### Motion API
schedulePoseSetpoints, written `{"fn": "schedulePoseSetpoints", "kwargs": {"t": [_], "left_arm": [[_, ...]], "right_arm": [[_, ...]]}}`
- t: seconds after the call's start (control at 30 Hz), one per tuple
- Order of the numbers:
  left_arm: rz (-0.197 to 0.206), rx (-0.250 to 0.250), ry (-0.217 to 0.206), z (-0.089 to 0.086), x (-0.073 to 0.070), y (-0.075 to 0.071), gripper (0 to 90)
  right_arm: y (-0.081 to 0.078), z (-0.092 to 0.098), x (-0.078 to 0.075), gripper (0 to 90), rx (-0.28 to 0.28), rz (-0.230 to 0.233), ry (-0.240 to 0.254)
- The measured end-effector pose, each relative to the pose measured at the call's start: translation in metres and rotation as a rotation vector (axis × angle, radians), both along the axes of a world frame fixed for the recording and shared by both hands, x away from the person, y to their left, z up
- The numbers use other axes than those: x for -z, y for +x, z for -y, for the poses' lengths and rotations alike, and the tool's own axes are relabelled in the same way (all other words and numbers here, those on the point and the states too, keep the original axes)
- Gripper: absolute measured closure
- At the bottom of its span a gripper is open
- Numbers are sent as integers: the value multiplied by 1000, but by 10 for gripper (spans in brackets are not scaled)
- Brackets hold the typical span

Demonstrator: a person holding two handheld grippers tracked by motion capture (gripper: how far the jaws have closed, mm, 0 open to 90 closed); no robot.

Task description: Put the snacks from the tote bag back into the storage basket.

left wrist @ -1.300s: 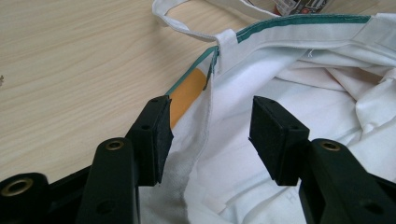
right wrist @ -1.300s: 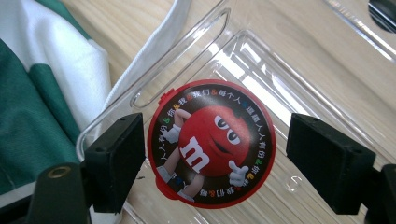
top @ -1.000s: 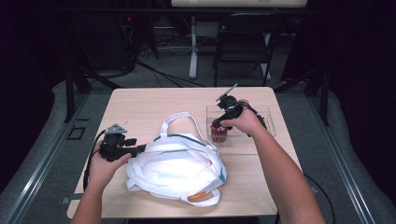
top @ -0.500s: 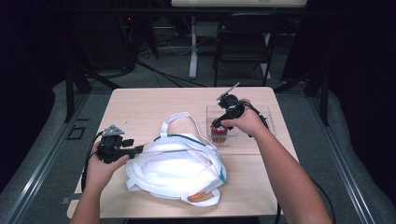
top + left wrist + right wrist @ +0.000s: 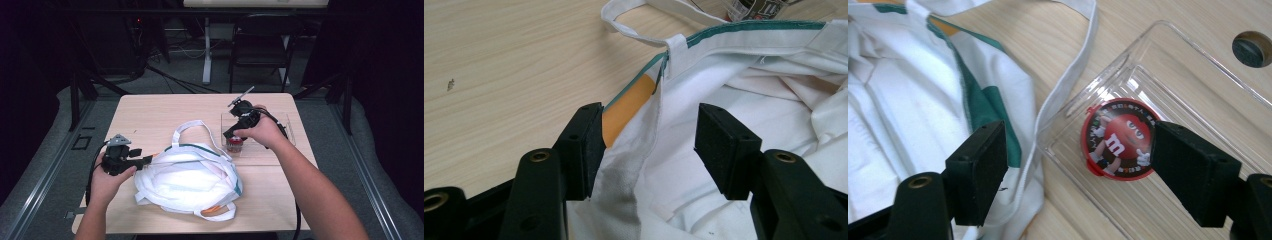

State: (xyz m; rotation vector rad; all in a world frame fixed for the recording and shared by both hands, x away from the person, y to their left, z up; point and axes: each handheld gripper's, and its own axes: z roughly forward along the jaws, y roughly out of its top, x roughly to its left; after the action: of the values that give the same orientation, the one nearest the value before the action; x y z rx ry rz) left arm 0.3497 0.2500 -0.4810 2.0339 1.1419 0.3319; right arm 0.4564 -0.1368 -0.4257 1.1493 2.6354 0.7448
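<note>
The white tote bag (image 5: 187, 176) was found slumped on the surface (image 5: 150, 110), soft and limp; its hem was straddled by the released left gripper (image 5: 649, 150). The small red-lidded candy tub (image 5: 1119, 145), judged light and rigid, was noted in the clear tray (image 5: 1198, 80) under the released right gripper (image 5: 1078, 165); a grasp across the lid rim was judged best.

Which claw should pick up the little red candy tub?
The right claw. It hangs open just above the red candy tub in the clear tray. The left claw is across the table, open around the white bag's edge.
</note>
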Motion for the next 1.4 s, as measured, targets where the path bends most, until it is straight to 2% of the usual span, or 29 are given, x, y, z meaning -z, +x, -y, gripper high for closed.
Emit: {"fn": "schedulePoseSetpoints", "kwargs": {"t": [0.37,0.73,0.9,1.17,1.27,1.4], "left_arm": [[4,-1,-2,0,-1,1,449],[7,-8,-6,-3,-2,0,449],[12,-14,-9,-5,-2,0,449],[12,-20,-11,-7,-1,-1,449],[12,-18,-9,-7,-1,-1,449],[12,-22,-8,-7,-1,-1,450]], "right_arm": [[-33,-10,-12,292,-75,39,11],[-64,-7,-8,344,-135,61,34],[-74,5,-6,356,-137,70,41],[-88,31,-3,395,-99,98,93],[-92,42,2,401,-74,103,125],[-98,49,11,404,-58,107,124]]}}
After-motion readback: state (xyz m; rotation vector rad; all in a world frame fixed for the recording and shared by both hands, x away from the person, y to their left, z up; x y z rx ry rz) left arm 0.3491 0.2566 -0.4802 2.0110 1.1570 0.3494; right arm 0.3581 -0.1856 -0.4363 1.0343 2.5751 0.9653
